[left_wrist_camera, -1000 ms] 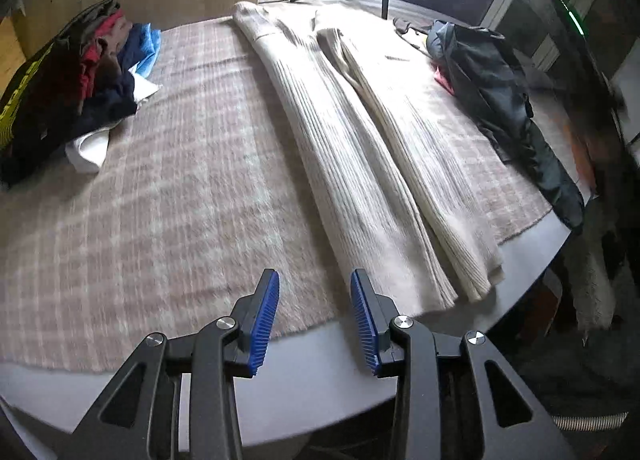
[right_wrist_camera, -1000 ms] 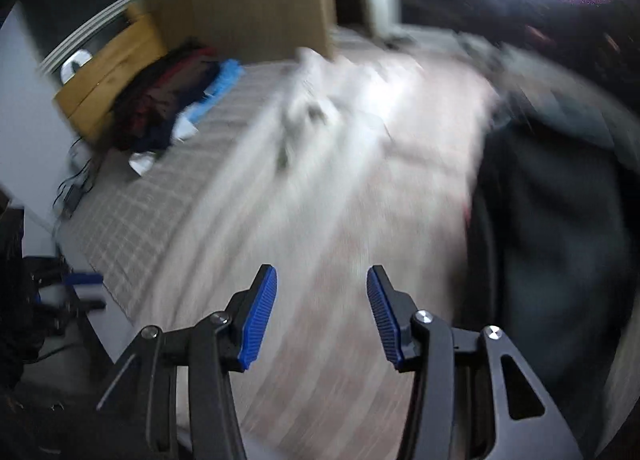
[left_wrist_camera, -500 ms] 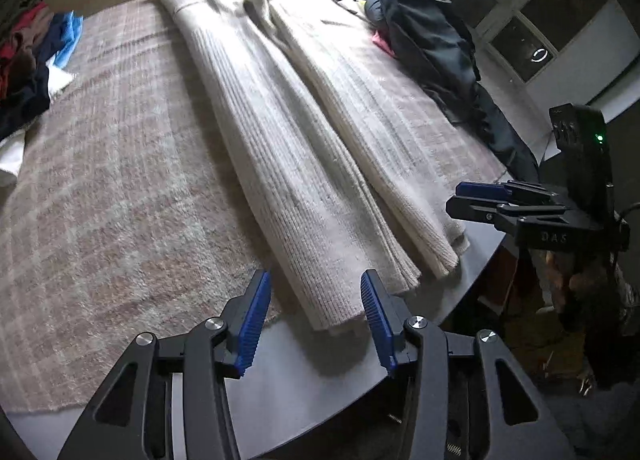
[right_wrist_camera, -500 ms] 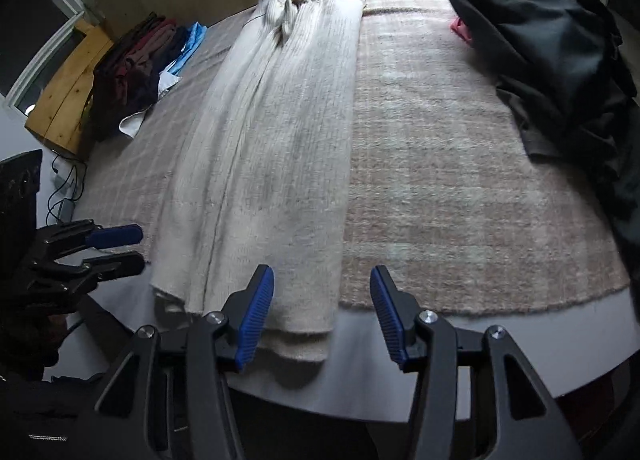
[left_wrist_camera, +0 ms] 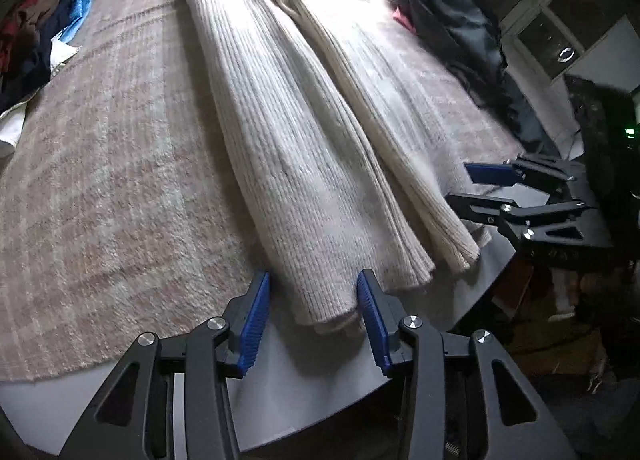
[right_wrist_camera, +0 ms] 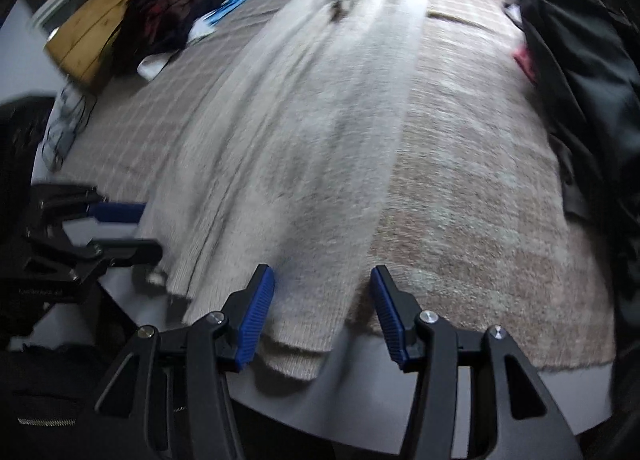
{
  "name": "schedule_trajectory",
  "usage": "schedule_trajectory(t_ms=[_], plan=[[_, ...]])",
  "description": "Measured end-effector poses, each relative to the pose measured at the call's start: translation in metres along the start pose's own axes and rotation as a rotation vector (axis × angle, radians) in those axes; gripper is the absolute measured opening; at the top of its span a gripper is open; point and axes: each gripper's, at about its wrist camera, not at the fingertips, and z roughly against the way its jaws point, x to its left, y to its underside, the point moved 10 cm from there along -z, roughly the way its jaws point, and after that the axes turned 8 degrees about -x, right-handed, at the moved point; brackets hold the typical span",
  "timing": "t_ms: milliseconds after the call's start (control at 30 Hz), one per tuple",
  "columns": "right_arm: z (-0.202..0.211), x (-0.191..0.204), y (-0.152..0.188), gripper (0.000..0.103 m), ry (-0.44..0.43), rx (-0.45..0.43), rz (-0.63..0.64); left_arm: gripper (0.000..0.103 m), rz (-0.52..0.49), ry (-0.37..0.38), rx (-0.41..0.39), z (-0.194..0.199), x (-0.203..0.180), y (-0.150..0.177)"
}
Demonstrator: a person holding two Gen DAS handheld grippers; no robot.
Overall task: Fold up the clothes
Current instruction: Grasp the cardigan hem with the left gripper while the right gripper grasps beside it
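The cream ribbed knit garment [left_wrist_camera: 304,163] lies lengthwise on the plaid blanket [left_wrist_camera: 100,187], hem at the bench [left_wrist_camera: 320,372] edge. Both left gripper [left_wrist_camera: 313,316] and right gripper [right_wrist_camera: 322,312] have spread fingers straddling the hem. It is likely soft, stretchy and rather heavy; pinch the hem corners.

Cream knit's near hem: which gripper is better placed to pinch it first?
Left, marginally. The left gripper is open with the cream knit hem corner squarely between its fingers. The right gripper is also open at the hem, but the knit's edge sits off toward its left finger, and that view is blurred.
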Motion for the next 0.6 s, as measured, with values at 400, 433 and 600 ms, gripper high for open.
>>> schedule_trajectory(t_ms=[400,433,600], plan=[[-0.001,0.01,-0.004,0.018,-0.205,0.006,0.012,0.011,-0.011,0.066,-0.02,0.005,-0.025,-0.012],[0.0,0.01,-0.007,0.017,-0.235,0.01,-0.016,0.01,-0.004,0.09,-0.035,0.009,-0.029,-0.017],[0.033,0.009,-0.055,0.014,-0.362,-0.061,-0.147,0.01,0.049,0.235,-0.126,0.047,-0.035,-0.061]])
